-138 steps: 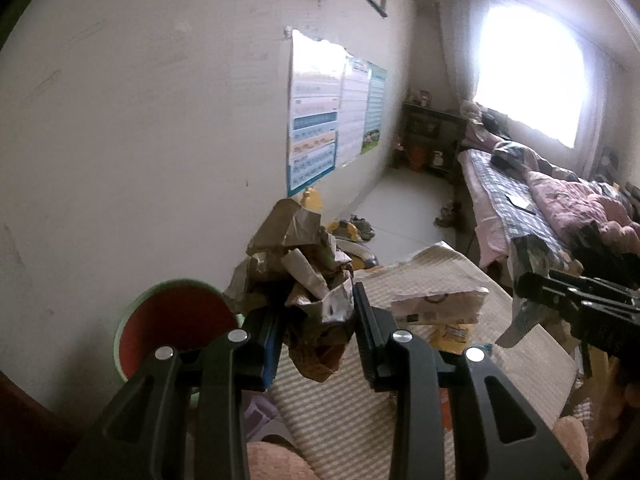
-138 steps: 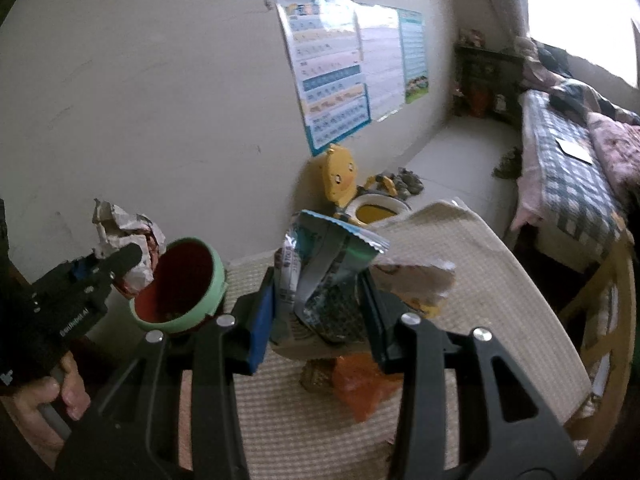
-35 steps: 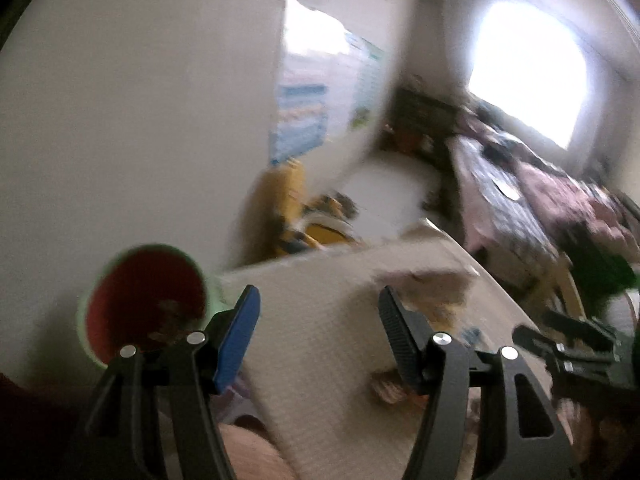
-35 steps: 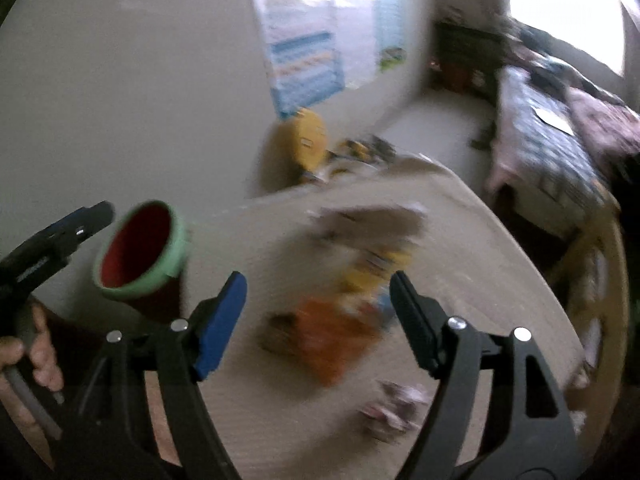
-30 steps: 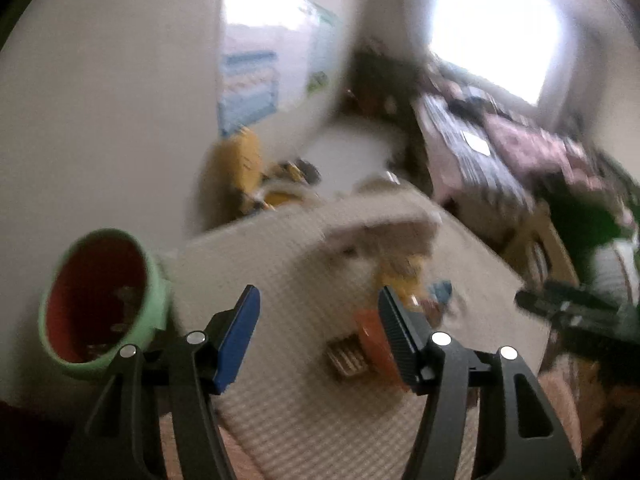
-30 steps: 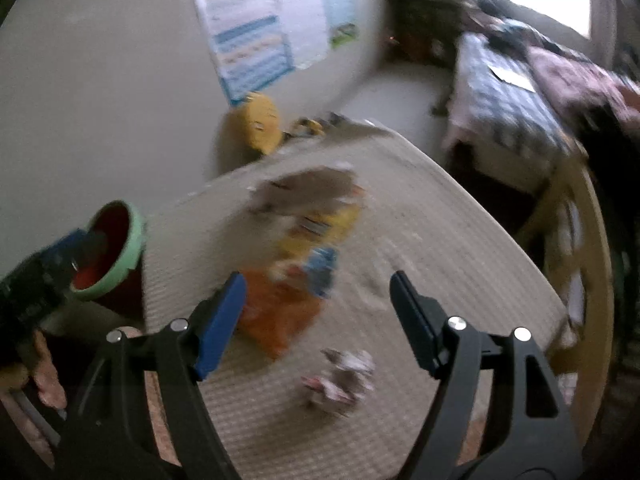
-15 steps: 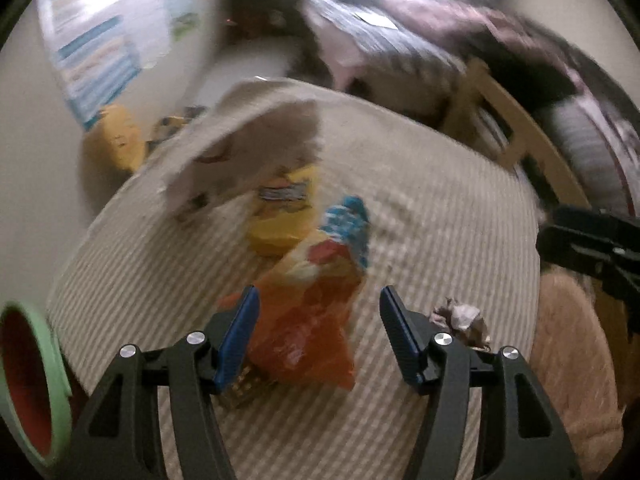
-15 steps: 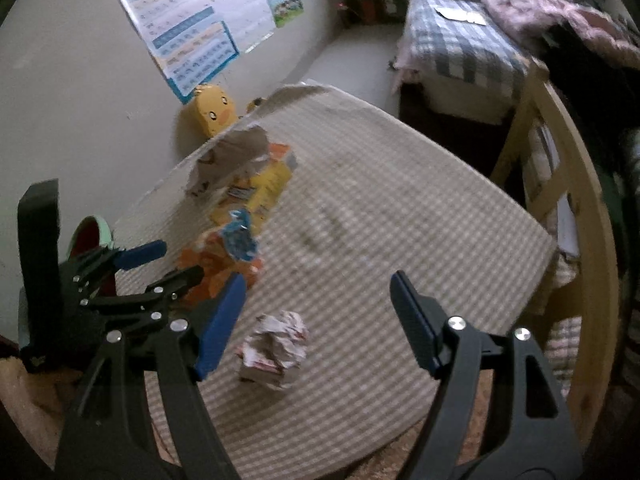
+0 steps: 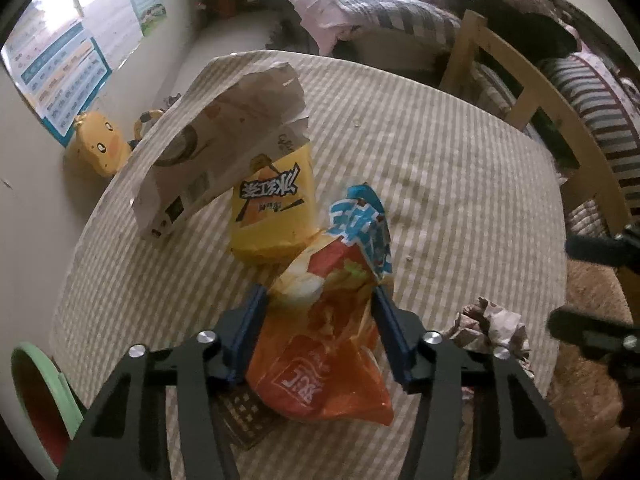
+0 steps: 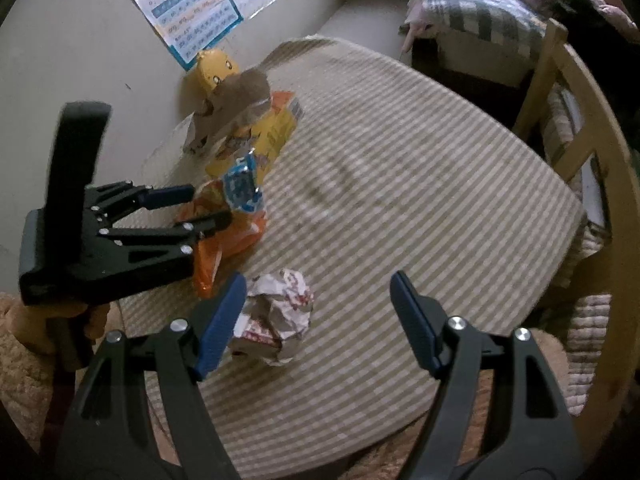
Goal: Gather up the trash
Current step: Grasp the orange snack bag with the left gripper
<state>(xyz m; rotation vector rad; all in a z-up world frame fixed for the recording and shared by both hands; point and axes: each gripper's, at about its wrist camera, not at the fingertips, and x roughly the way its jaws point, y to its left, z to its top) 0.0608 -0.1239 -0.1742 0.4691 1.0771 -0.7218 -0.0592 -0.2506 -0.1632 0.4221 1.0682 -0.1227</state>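
While left gripper (image 9: 318,304) jaws, just closing, pinch orange snack bag (image 9: 320,352) on striped table (image 9: 460,184), right gripper (image 10: 316,312) hangs wide open, empty, over crumpled wrapper (image 10: 280,316) beside bag; yellow packet (image 9: 272,208), paper bag (image 9: 224,120) behind it.

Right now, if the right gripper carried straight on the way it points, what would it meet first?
Probably the crumpled paper ball, lying just inside the right gripper's left finger. The open jaws point down at the striped tablecloth, and towards the other finger the line meets bare cloth. Depth is uncertain.
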